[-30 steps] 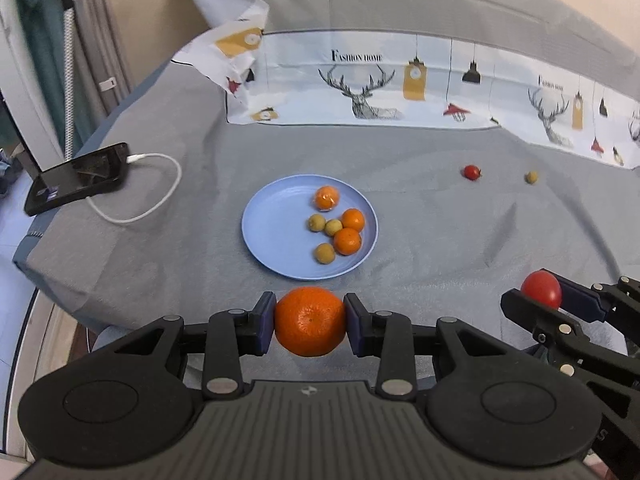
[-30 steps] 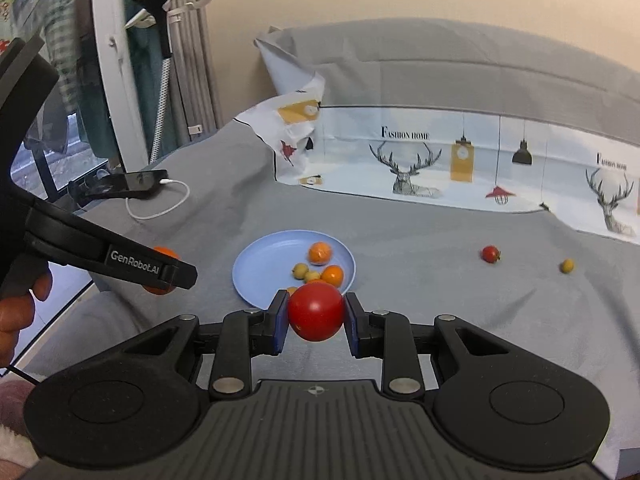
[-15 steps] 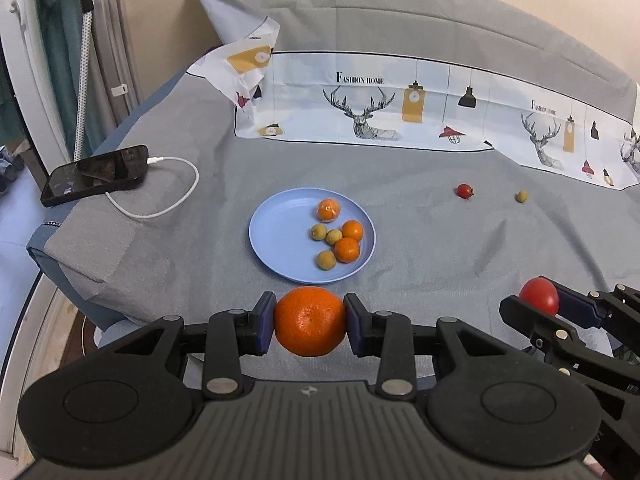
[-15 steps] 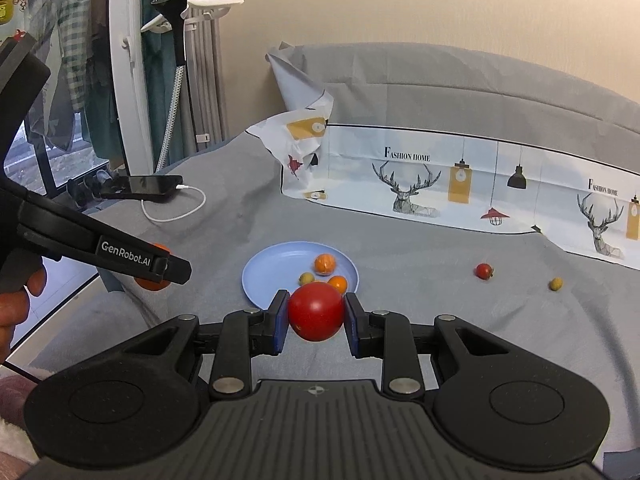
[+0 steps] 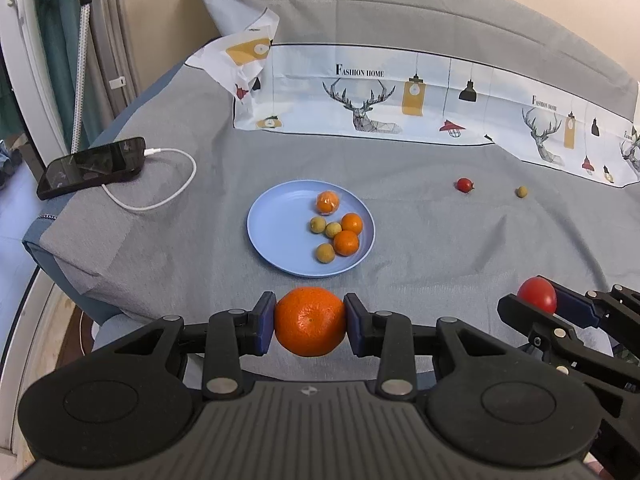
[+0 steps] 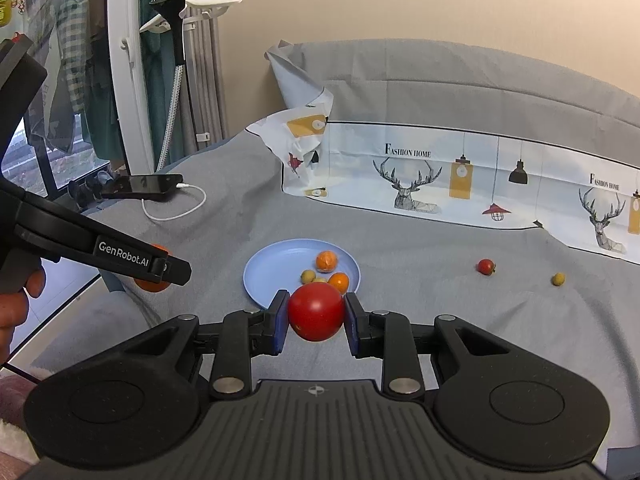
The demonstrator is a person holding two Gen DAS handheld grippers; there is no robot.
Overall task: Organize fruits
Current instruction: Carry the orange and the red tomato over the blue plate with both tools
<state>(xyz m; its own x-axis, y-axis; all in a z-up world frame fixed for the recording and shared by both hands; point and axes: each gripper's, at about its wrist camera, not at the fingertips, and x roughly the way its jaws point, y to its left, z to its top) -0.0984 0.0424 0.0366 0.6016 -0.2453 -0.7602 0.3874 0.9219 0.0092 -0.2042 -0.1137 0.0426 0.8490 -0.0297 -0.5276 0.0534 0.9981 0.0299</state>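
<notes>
Orange and red are filling our two claws: the left claw [image 5: 310, 322] is clamped on a mandarin [image 5: 310, 321], and the right claw [image 6: 316, 317] is clamped on a red tomato [image 6: 316, 311]. We are holding both above the near edge of a bed covered in grey fabric [image 5: 420, 240], just short of a blue plate [image 5: 276, 232]. The plate is already carrying three small oranges and three yellowish round fruits, so we are judging that we are mid-delivery, bringing two more pieces to it. A small red tomato [image 5: 465, 185] and a small yellowish fruit [image 5: 521, 191] are lying loose on the fabric, well apart from the plate, not yet gathered. Next, we are likely needing to reach forward over the bare left part of the plate, lower each fruit gently and let go without knocking the pile. A printed cloth [image 5: 400, 92] at the back is reading "Fashion Home", and the left claw's arm is reading "GenRobot.AI" [image 6: 124, 255] in the right view. A phone [image 5: 94, 166] is charging at left.
</notes>
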